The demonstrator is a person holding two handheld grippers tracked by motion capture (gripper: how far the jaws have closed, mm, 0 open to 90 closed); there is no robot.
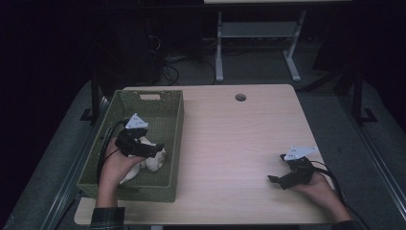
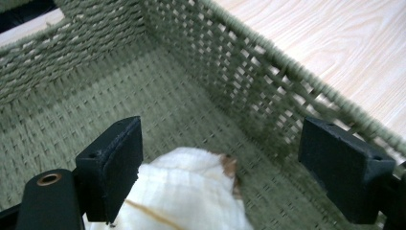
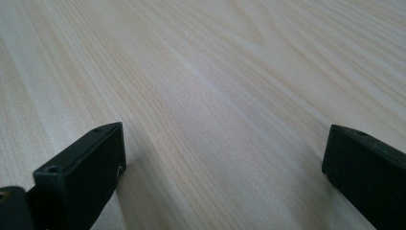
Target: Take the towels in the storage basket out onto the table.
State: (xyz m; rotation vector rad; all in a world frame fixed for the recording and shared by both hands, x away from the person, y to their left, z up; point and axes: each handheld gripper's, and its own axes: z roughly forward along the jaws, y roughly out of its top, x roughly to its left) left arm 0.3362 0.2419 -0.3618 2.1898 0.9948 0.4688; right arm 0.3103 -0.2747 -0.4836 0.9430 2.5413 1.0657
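Woven green fibre makes up the basket [image 1: 173, 139] at the left of the table [image 1: 239, 143], a rectangular bin with open lattice walls, a tighter-woven floor and a handle slot cut in its far end. No brand, label or writing can be read on it, on the cloth or on either gripper.

Inside the basket, toward its near end, lies a cream-white cloth [image 2: 186, 191] — soft, crumpled into a rounded lump, with a thin tan line across it and a small brownish patch at its top edge. In the high view the same cloth [image 1: 155, 160] sits just under the left gripper [image 1: 155, 148], close to the basket's right wall.

From the left gripper view, the left gripper [image 2: 220, 167] has its jaws spread wide apart; one jaw touches the cloth's edge, the other stands clear of it beside the lattice wall. Nothing is clasped between them.

Farther right, bare pale wood grain runs across the table. The right gripper [image 1: 274, 180] rests low near the table's front right corner — well apart from the basket — its jaws released and spread over empty wood [image 3: 220, 120], holding nothing.
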